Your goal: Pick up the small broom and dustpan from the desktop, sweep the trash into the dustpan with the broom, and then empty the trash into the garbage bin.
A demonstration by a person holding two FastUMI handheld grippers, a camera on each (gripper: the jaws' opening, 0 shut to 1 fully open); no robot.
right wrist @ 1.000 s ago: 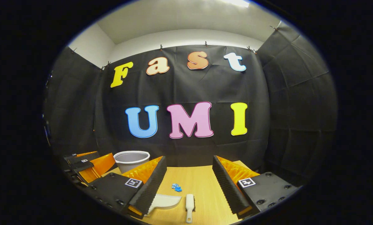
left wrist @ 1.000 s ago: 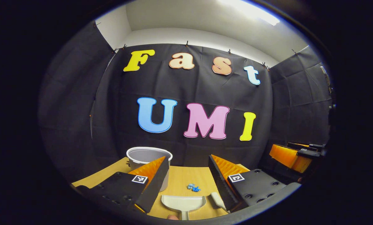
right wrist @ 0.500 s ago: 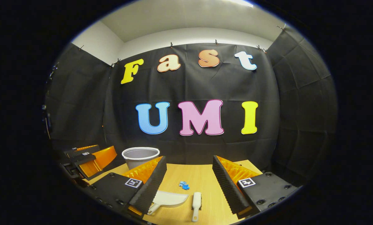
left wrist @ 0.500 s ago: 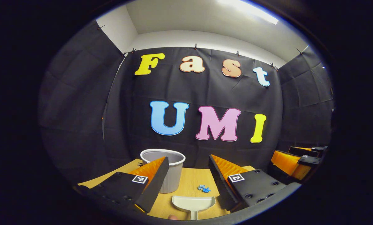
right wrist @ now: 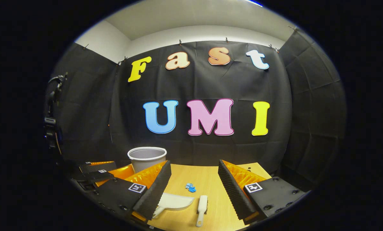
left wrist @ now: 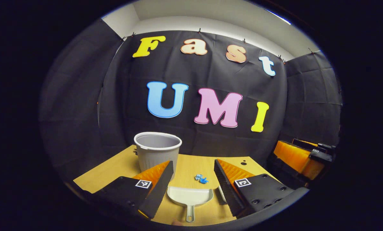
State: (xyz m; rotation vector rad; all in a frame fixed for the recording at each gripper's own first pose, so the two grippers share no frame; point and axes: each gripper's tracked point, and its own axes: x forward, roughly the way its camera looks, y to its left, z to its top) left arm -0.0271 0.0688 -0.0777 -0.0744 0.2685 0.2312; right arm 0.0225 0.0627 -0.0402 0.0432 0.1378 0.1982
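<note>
Grippers, left (left wrist: 191, 183) and right (right wrist: 194, 189), are lowering with jaws spread and empty toward dustpan (left wrist: 190, 196) and broom (right wrist: 201, 206); pickup is nearing.

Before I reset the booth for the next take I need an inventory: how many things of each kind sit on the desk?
Bin: 1
Dustpan: 1
Broom: 1
Blue trash clump: 1
Total: 4
</note>
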